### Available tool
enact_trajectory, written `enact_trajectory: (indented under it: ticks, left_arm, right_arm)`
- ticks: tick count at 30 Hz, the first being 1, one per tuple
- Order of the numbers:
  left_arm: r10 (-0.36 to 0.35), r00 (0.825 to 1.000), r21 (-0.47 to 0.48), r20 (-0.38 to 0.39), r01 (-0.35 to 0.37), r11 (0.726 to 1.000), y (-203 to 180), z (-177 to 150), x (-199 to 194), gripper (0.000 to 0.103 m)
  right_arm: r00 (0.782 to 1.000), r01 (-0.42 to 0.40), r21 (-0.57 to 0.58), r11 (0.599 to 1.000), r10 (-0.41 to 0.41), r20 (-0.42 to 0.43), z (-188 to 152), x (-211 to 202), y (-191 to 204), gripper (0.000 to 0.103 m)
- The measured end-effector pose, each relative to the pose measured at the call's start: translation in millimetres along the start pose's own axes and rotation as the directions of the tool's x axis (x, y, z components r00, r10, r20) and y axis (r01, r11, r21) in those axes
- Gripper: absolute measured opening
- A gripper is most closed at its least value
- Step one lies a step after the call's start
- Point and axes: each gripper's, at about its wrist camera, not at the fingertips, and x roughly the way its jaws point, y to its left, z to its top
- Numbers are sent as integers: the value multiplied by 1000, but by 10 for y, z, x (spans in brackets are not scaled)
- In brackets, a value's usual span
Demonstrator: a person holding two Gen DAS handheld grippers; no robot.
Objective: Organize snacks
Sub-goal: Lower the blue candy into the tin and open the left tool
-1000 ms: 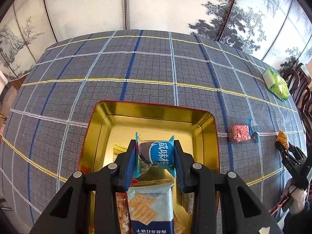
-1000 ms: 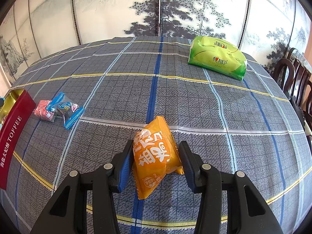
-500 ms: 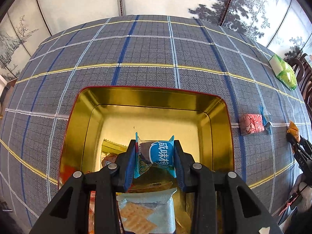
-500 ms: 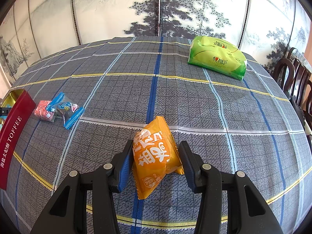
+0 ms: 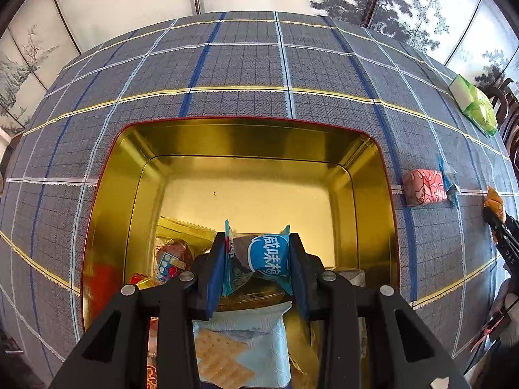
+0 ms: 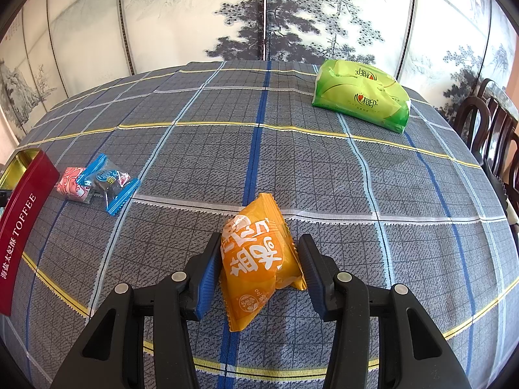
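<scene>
Tin [image 5: 107, 194] on the table [image 5: 246, 64], cracker pack [image 5: 240, 343] inside it, two sweets [image 6: 97, 181] just beside the tin, tissue pack [image 6: 360, 97] near the table's far right edge.

Cracker pack [image 5: 240, 350] cut off by bottom edge.

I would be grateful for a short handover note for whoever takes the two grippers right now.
Left gripper: shut on a blue-wrapped candy, held over the open gold tin.
Right gripper: shut on an orange snack packet, over the tablecloth.
Done: the tin already holds a cracker pack and several other wrapped snacks.
Left: put both held items in the tin, then the pink candy and the blue-edged candy lying beside its red wall.
The green tissue pack sits at the far side.
</scene>
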Motion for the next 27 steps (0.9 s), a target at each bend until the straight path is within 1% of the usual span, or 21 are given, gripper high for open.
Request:
enact_trajectory:
  ticks: [7,16,22,23,27]
  left_arm:
    - [6,1000,7,-8,-6,1000,-18,-24,21,34]
    - [17,1000,12,-9,-16,1000,-23,-22,18,38]
    - [15,1000,9,-1,-15,1000,-10,-34,-25,45]
    - [16,1000,6,0,-16,1000,-6,-36,-39,48]
    - [11,1000,12,13,-11,1000,-18,-49,-112,52]
  right_arm:
    - [1000,0,0,1000,0,0,0,0,0,49]
    - [1000,0,0,1000,0,-1,1,0,0,49]
    - [1000,1,2,1000,-1,-1,-1,2,-5,50]
    - [1000,1,1,1000,-1,0,0,3,-4,50]
    - [1000,0,1,1000,0,0,-1,2,-8,51]
